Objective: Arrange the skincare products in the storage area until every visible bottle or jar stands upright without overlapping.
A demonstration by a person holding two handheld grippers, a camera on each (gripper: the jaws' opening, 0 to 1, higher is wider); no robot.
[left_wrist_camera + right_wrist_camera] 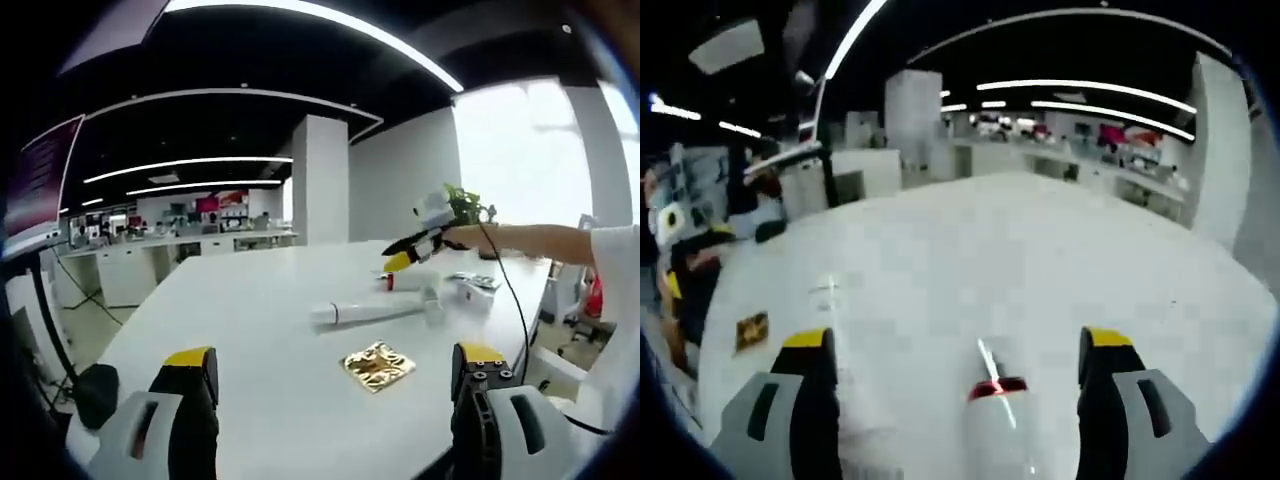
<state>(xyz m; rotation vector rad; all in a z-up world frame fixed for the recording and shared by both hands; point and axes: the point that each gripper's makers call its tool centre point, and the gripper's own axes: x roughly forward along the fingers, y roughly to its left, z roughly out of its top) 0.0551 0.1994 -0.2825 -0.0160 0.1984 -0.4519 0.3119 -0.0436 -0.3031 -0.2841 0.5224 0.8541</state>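
The big white table (250,330) is taking up most of the room in front of me, and the person is working over its far end. In the left gripper view, a long white tube (368,310) is lying on its side at about one o'clock from that gripper's jaws, flat on the table and not yet upright. Beyond it, near two o'clock, smaller skincare items (470,285) are sitting close together; I cannot tell which of them are standing. A crumpled gold wrapper (378,366) is resting just beside the tube, nearer the camera.

The right gripper (400,262) is reaching in from three o'clock on an outstretched arm, hovering over the bottles, probably lining up on one that needs setting straight. In its own view its fingers are spread wide apart, and a white bottle with a red band (997,420) is lying between them at six o'clock, untouched as far as I can judge, its neck pointing away.

The left gripper (335,385) is hanging back low over the table, fingers also well apart and holding nothing, seemingly waiting to steady things. In the right gripper view, the wrapper is showing small at nine o'clock.
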